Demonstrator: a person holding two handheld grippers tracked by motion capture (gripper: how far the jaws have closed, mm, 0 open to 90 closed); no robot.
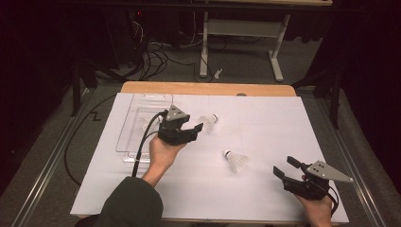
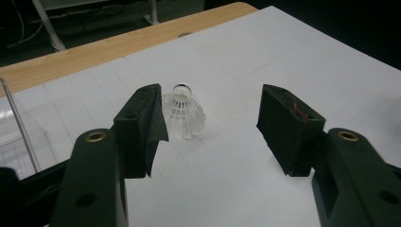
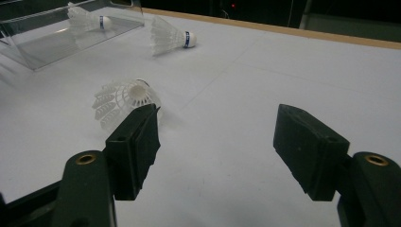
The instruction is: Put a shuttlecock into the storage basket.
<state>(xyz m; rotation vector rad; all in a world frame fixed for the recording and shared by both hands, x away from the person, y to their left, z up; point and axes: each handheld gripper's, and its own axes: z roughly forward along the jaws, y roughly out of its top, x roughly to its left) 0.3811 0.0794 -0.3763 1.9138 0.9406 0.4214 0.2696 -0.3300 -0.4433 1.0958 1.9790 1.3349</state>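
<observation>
- There are three white plastic shuttlecocks with a blue band at the cork. One shuttlecock (image 3: 85, 19) lies inside the clear plastic tray (image 1: 124, 137) at the left side of the desk (image 1: 265, 142), which is covered with white paper.
- The second shuttlecock (image 1: 208, 123) lies on the paper just to the right of the tray, and in the left gripper view it (image 2: 183, 113) is just beyond the tip of one jaw.
- The third shuttlecock (image 1: 236, 161) lies on its side near the middle of the desk, between the two hands (well apart from the tray).
- There are two black tongs, one in each hand. The left tongs (image 1: 195, 128) are held above the paper close to the second shuttlecock, jaws wide and nothing between them.
- The right tongs (image 1: 285, 168) are near the front right corner of the desk, jaws also wide and empty; the third shuttlecock (image 3: 125, 101) lies just beyond one of their jaws.
- There is one tray and one desk.
</observation>
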